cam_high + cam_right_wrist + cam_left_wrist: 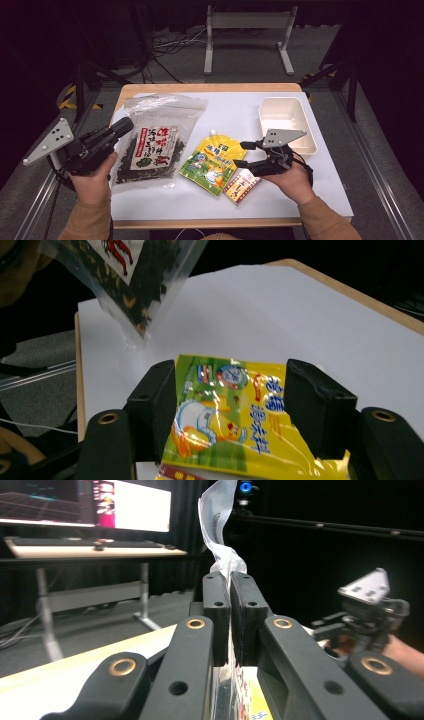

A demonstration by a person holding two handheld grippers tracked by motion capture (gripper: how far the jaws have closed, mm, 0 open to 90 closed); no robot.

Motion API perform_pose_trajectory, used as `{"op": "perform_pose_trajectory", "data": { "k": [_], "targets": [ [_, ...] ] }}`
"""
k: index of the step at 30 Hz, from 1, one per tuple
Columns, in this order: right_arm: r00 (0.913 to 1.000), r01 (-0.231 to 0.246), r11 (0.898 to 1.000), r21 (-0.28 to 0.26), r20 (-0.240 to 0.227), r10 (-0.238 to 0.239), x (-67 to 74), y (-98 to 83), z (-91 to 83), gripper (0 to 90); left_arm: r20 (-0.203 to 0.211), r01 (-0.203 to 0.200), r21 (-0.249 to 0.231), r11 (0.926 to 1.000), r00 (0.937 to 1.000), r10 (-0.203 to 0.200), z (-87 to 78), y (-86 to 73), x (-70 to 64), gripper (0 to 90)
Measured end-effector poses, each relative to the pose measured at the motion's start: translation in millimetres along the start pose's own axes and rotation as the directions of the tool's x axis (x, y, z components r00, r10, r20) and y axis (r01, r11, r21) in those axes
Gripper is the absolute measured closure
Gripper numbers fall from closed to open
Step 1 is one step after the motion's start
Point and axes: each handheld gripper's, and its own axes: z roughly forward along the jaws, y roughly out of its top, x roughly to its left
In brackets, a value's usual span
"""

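The clear bag of dried seaweed [152, 145], bearing a white label with red and black script, sits at the left of the white table sheet [230, 112], its left edge lifted. The left gripper [122, 127] is clamped on that edge: in the left gripper view the two black jaws stand pressed together with a crumpled strip of the bag's clear plastic [220, 525] rising out from between them. Just right of the bag lies a yellow-green spouted pouch [212, 162], flat on the sheet. At the pouch's near right corner lies a small red-and-cream packet [242, 186]. The right gripper [241, 154] hovers at the pouch's right edge with jaws spread wide and nothing clasped; in the right gripper view the pouch [235, 410] shows between the parted jaws. An empty cream tray [287, 122] stands at the far right.
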Motion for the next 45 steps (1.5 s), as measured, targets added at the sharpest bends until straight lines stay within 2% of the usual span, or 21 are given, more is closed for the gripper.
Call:
{"op": "perform_pose_trajectory", "data": {
  "k": [3,10,12,19,25,35,41,43,45],
  "targets": [
    [0.9996,-0.006,1.000,-0.020,-0.029,0.005,2.5,12.7,5.8,37.5,0.046,0.007,-0.003,1.0000,0.9989,-0.007,7.3,1.6,-5.6,87.4],
    [0.9964,-0.034,0.998,-0.060,-0.079,0.030,2.3,27.5,14.0,36.6,0.078,-0.011,0.008,0.9999,0.9969,0.010,16.3,2.2,-14.7,89.1],
    [0.9916,-0.073,0.994,-0.080,-0.112,0.063,0.6,31.0,19.0,35.7,0.093,-0.017,0.012,0.9998,0.9956,0.016,19.9,2.3,-18.7,89.2],
    [0.9816,-0.123,0.985,-0.123,-0.161,0.103,-3.1,39.4,29.7,34.5,0.123,-0.035,0.006,0.9994,0.9918,0.034,25.9,2.3,-27.4,89.4],
    [0.9792,-0.135,0.981,-0.138,-0.170,0.111,-3.7,45.2,32.1,35.0,0.146,-0.038,0.001,0.9993,0.9886,0.037,28.3,0.7,-31.1,89.5],
    [0.9745,-0.137,0.982,-0.130,-0.196,0.109,-0.2,49.0,41.2,36.7,0.177,-0.037,-0.019,0.9991,0.9834,0.040,30.3,-1.3,-34.8,89.5],
    [0.9719,-0.135,0.982,-0.131,-0.210,0.106,2.0,52.0,43.8,40.8,0.182,-0.027,-0.029,0.9992,0.9828,0.032,30.6,-2.8,-34.0,89.5],
    [0.9711,-0.136,0.983,-0.127,-0.213,0.107,1.9,52.3,43.9,46.0,0.180,-0.028,-0.029,0.9992,0.9831,0.033,29.7,-2.9,-33.9,89.5],
    [0.9712,-0.137,0.984,-0.115,-0.211,0.110,1.7,53.0,42.9,55.3,0.179,-0.027,-0.031,0.9992,0.9834,0.032,29.5,-3.0,-33.8,89.5]
  ]
}}
